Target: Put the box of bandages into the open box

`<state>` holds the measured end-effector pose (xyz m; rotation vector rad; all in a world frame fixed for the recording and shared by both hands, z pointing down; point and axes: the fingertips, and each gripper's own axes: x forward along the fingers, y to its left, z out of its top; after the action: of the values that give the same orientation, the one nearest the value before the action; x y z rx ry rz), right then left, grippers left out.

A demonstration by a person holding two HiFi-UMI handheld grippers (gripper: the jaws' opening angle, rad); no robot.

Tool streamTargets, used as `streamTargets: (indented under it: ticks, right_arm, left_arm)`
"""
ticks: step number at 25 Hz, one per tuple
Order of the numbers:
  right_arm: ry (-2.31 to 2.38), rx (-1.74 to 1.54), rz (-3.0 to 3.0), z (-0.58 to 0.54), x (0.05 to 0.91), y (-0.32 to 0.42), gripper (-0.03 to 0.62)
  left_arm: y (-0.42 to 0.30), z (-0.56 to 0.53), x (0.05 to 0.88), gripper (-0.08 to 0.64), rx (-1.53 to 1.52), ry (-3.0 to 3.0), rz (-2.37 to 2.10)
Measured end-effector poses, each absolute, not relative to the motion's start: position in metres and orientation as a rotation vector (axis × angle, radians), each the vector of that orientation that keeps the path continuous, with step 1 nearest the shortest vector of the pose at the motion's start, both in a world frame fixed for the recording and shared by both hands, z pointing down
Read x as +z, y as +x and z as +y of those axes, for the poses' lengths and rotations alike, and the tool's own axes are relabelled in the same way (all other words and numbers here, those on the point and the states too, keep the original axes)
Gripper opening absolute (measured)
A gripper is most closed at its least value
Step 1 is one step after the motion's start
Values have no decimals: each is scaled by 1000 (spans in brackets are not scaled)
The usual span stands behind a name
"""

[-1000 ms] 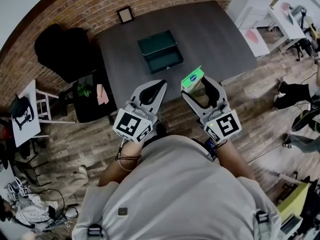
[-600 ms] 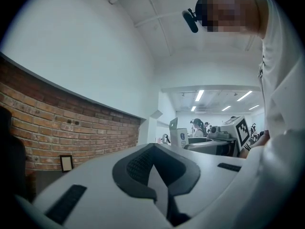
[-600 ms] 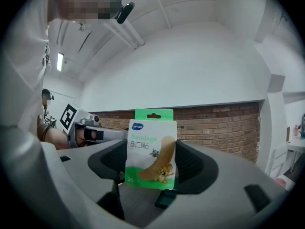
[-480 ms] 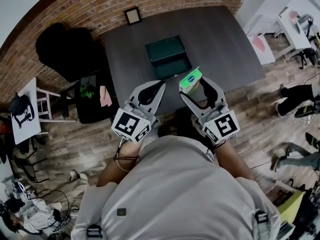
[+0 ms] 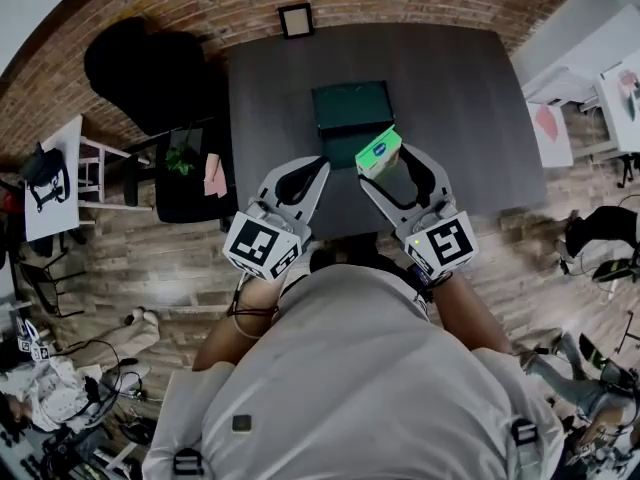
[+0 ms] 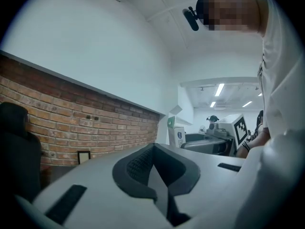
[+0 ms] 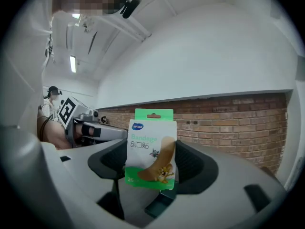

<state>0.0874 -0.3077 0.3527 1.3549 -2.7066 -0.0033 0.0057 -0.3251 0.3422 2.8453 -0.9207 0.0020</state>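
A dark green open box point(image 5: 349, 116) lies on the dark grey table point(image 5: 450, 98). My right gripper point(image 5: 384, 158) is shut on the green and white box of bandages point(image 5: 378, 152), which it holds in the air at the open box's near right corner. In the right gripper view the box of bandages point(image 7: 151, 149) stands upright between the jaws. My left gripper point(image 5: 316, 168) hovers beside it to the left, over the table's near edge, shut and holding nothing. In the left gripper view the jaws meet at the tip point(image 6: 153, 149), and the box of bandages point(image 6: 177, 134) shows beyond.
A small picture frame point(image 5: 296, 19) leans on the brick wall behind the table. Left of the table stand a black chair point(image 5: 150, 68) and a low black stand point(image 5: 180, 183) with a plant and a pink item. White desks point(image 5: 625, 93) stand to the right.
Both grippers have come closer to the open box. The box of bandages, earlier over the table's near edge, now hangs at the open box's near corner.
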Motion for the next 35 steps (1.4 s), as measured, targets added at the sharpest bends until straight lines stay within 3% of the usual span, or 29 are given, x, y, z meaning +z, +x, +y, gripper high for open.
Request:
streamTargets:
  ticks: [19, 35]
  right_arm:
    - [766, 90, -2632, -446, 493, 121, 308]
    - [393, 117, -2332, -459, 669, 129, 308]
  left_arm:
    - [36, -438, 464, 15, 218, 2574, -1244]
    - [53, -463, 589, 15, 389, 2404, -1210]
